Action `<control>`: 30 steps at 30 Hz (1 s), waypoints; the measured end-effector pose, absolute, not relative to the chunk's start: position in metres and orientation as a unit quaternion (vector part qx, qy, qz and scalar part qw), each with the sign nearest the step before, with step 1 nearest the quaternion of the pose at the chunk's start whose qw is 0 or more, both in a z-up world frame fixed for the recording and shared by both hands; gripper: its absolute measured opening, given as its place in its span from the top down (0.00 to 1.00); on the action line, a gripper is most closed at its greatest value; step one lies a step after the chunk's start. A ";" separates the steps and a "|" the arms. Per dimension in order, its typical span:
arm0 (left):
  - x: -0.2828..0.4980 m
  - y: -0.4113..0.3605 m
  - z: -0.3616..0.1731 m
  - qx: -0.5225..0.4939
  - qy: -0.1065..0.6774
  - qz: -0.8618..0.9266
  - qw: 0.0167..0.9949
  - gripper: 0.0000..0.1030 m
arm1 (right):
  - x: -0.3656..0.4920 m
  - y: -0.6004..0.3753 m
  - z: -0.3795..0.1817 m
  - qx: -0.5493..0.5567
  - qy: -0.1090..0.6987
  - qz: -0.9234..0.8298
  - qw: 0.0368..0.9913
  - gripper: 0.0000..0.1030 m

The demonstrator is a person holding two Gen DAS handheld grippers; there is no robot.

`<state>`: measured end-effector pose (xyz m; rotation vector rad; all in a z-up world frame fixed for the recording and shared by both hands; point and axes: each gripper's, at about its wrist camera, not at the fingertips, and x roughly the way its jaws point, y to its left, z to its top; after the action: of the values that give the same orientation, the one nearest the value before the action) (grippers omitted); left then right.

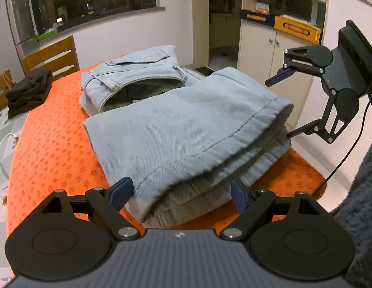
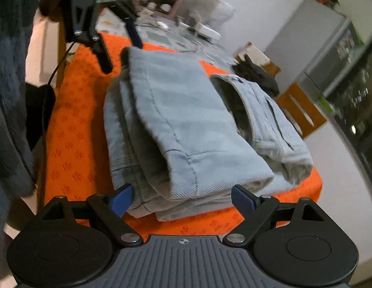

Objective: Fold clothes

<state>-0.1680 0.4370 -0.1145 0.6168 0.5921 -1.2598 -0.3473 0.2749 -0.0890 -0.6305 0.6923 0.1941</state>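
We have the pale blue denim jeans (image 1: 186,124) folded over once on the orange patterned tablecloth (image 1: 53,148), legs lying across the waistband half. Our left gripper (image 1: 181,192) stands wide, the near fold right between its jaws. Our right gripper (image 2: 182,195) is wide too, empty, the stacked hems between its jaws. We judge one more fold remains. A dark folded garment (image 1: 29,91) waits beyond.
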 end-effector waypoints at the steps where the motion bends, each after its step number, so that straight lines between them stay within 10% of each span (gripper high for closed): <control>1: -0.169 0.435 -0.116 0.285 0.265 -0.570 0.724 0.12 | -0.349 0.276 -0.093 -0.321 0.324 0.101 0.884 0.12; 18: -0.192 0.424 -0.101 0.301 0.246 -0.531 0.753 0.12 | -0.367 0.279 -0.136 -0.530 0.224 0.177 0.799 0.07; 30: -0.208 0.415 -0.099 0.319 0.223 -0.528 0.755 0.12 | -0.352 0.271 -0.137 -0.528 0.217 0.200 0.796 0.22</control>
<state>-0.2079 0.4148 -0.0985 0.6953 0.4855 -1.1517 -0.3525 0.2715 -0.1371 -1.1332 0.4671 0.4302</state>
